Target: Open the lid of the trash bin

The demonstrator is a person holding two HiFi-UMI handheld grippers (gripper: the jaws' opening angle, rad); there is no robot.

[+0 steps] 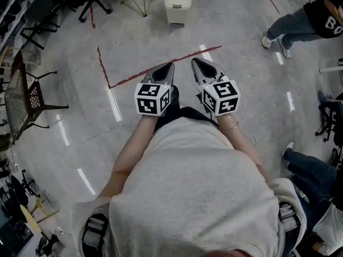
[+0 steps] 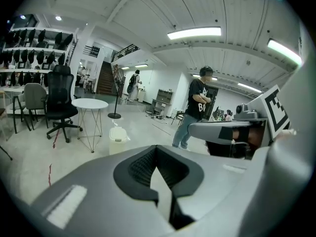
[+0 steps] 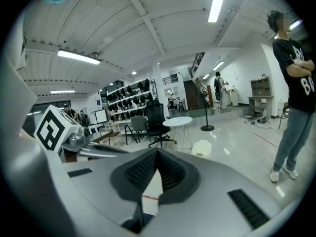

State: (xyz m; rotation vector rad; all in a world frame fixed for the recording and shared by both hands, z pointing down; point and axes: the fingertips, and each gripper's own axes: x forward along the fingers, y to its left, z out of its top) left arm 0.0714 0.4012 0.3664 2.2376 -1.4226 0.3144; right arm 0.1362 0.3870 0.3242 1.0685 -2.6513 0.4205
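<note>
A cream trash bin (image 1: 177, 3) stands on the grey floor well ahead of me, with its lid down. It shows small and far off in the left gripper view (image 2: 117, 138) and in the right gripper view (image 3: 201, 148). My left gripper (image 1: 170, 65) and right gripper (image 1: 194, 60) are held side by side close to my body, both pointing toward the bin and far short of it. Each has its jaws meeting at the tips with nothing between them, as the left gripper (image 2: 157, 147) and right gripper (image 3: 158, 151) show in their own views.
A red tape line (image 1: 161, 68) crosses the floor between me and the bin. A round white table (image 2: 90, 104) and a black office chair (image 2: 60, 102) stand left of the bin. One person (image 1: 308, 20) stands at the upper right, another person's leg (image 1: 311, 170) at the lower right. A metal chair (image 1: 24, 98) sits at the left.
</note>
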